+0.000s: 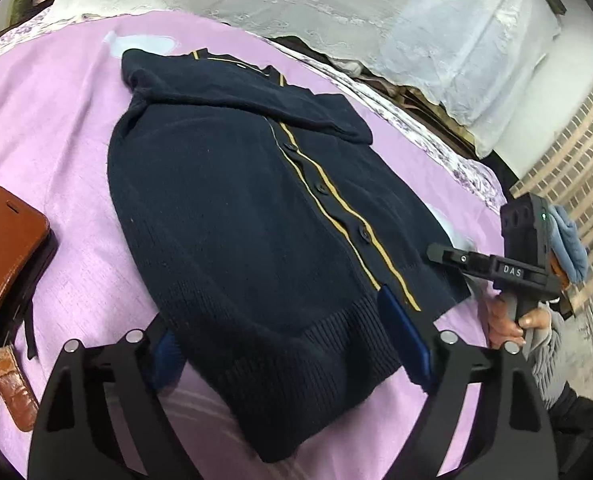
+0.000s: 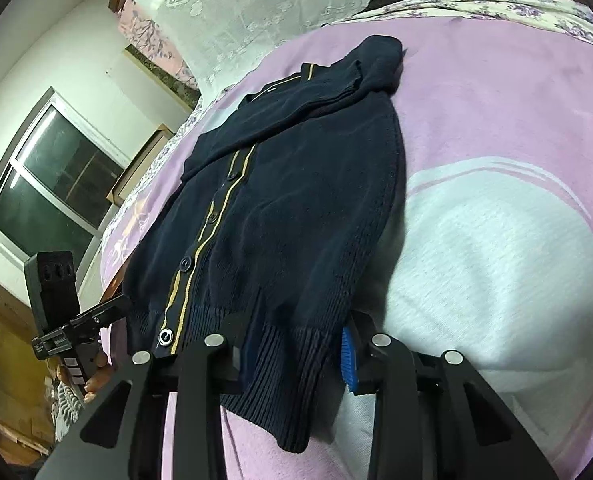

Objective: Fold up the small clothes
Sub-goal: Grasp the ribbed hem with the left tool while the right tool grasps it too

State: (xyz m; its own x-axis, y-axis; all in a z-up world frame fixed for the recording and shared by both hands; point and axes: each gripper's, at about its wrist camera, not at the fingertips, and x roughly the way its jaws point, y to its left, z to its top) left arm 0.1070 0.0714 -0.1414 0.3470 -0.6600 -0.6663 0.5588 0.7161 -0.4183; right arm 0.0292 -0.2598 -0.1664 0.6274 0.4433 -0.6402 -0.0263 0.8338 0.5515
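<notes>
A small navy knit cardigan [image 1: 236, 208] with yellow placket stripes and dark buttons lies flat on the pink bedspread [image 1: 64, 128], sleeves folded across its chest. It also shows in the right wrist view [image 2: 296, 184]. My left gripper [image 1: 292, 344] is open, its blue-padded fingers straddling the ribbed hem, which lies between and over them. My right gripper [image 2: 296, 354] is open too, its fingers either side of the hem's other corner. The right gripper's body shows in the left wrist view [image 1: 496, 264]; the left gripper's body shows in the right wrist view [image 2: 68, 324].
A brown leather wallet case [image 1: 4, 252] with a strap lies at the bedspread's left. White lace fabric [image 1: 336, 4] is piled behind the cardigan. A window [image 2: 52, 184] and a brick-pattern wall [image 1: 576, 168] border the bed.
</notes>
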